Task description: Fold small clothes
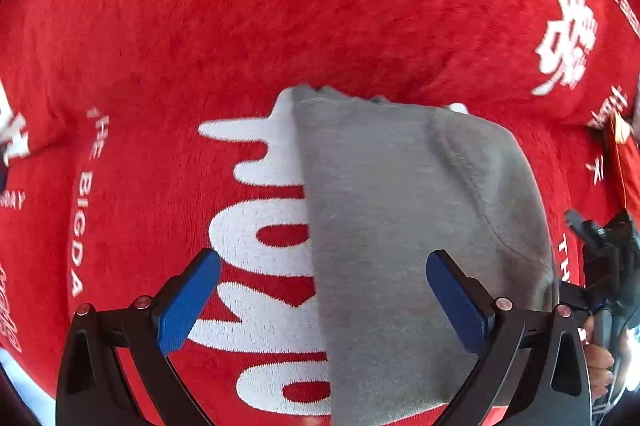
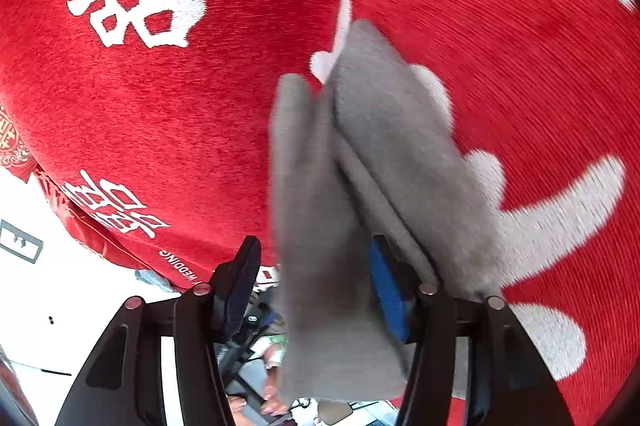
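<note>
Item: grey garment, small, soft knit, one seam curving along its right side. Location: lying on the red cloth with white lettering that covers the worktop, directly ahead of the left tool.

Progress (judged): the piece shows as a narrow doubled strip, layers visible in the right wrist view, so at least one lengthwise fold seems done; a crosswise fold and final tidying appear left.

Orientation: long axis runs away from the left tool, far end pointing toward the cloth's bare red area; in the right view it slants up from the tool.

Left tool: jaws wide apart, holding nothing, straddling the garment's near end.

Right tool: jaws partly open, garment's near end draped between them; whether they pinch it, cannot tell.
</note>
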Demonstrator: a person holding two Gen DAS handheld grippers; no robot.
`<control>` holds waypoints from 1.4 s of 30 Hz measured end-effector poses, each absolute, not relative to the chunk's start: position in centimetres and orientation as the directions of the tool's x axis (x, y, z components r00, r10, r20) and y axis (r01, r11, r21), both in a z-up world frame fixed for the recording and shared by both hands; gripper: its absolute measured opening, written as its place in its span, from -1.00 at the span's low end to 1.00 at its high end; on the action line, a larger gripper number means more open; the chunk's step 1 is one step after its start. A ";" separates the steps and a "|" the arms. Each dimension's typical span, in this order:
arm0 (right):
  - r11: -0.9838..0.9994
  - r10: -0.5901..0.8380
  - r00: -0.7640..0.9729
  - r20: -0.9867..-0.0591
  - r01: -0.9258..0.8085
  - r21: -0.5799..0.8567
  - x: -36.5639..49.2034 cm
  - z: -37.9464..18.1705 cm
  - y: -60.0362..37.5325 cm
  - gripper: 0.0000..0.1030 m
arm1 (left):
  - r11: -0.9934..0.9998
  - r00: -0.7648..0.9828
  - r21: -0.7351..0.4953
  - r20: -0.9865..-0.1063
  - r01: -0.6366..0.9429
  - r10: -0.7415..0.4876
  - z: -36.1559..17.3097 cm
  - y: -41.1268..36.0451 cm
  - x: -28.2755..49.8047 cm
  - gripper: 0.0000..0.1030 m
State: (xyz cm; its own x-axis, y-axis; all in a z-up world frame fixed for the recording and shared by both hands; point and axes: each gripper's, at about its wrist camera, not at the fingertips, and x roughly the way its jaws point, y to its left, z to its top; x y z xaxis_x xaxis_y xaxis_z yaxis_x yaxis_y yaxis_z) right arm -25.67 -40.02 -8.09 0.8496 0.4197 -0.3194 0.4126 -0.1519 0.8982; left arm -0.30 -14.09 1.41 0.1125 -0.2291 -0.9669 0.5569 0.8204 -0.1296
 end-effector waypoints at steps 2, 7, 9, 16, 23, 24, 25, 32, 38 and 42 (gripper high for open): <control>-0.122 0.451 0.827 -0.335 0.429 0.895 -24.2 -8.1 -40.4 0.22 | 0.833 0.064 -0.167 -0.970 0.527 -0.234 0.3 -13.6 0.3 1.00; 0.220 0.519 0.635 -0.573 0.548 0.807 -18.4 -5.5 -39.8 -0.41 | 0.846 0.127 -0.103 -0.972 0.524 -0.197 0.1 -13.3 0.6 1.00; 0.434 0.462 0.549 -0.697 0.545 0.717 -16.6 -3.3 -38.9 -0.75 | 0.849 0.158 -0.090 -0.967 0.521 -0.199 0.5 -13.3 0.7 1.00; 0.539 0.347 0.660 -0.667 0.442 0.717 -19.1 2.1 -38.9 -0.75 | 0.826 0.183 -0.097 -0.955 0.555 -0.235 1.4 -14.4 0.5 1.00; 0.424 0.350 0.551 -0.758 0.628 0.652 -21.6 -4.9 -41.3 -0.61 | 0.781 0.190 -0.015 -0.967 0.625 -0.170 -1.8 -16.3 -0.9 1.00; 0.408 0.334 0.556 -0.761 0.643 0.648 -22.1 -4.9 -41.5 -0.46 | 0.778 0.194 -0.009 -0.966 0.629 -0.168 -1.7 -16.3 -1.0 1.00; 0.405 0.322 0.554 -0.768 0.652 0.641 -22.3 -4.6 -41.5 -0.42 | 0.774 0.197 -0.004 -0.966 0.633 -0.166 -1.5 -16.2 -1.0 1.00; 0.510 0.236 0.522 -0.820 0.652 0.561 -24.9 0.4 -40.3 -0.09 | 0.753 0.186 0.009 -0.971 0.658 -0.152 0.2 -14.4 -1.2 1.00; 0.552 0.344 0.519 -0.783 0.562 0.616 -27.7 2.0 -35.8 -0.09 | 0.717 0.115 -0.044 -0.978 0.695 -0.172 0.2 -13.0 -3.2 1.00; 0.576 0.391 0.432 -0.813 0.574 0.582 -27.5 0.1 -33.4 -0.57 | 0.677 0.093 -0.045 -0.982 0.735 -0.166 0.1 -13.4 -5.1 1.00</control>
State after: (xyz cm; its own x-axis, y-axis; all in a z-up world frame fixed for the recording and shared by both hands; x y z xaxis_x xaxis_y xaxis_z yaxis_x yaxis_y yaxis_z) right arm -27.47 -33.43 0.06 0.4319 0.3911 -0.8127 0.5742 0.5756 0.5822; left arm -5.09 -13.35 0.14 0.0929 -0.1656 -0.9818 0.7348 0.6769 -0.0447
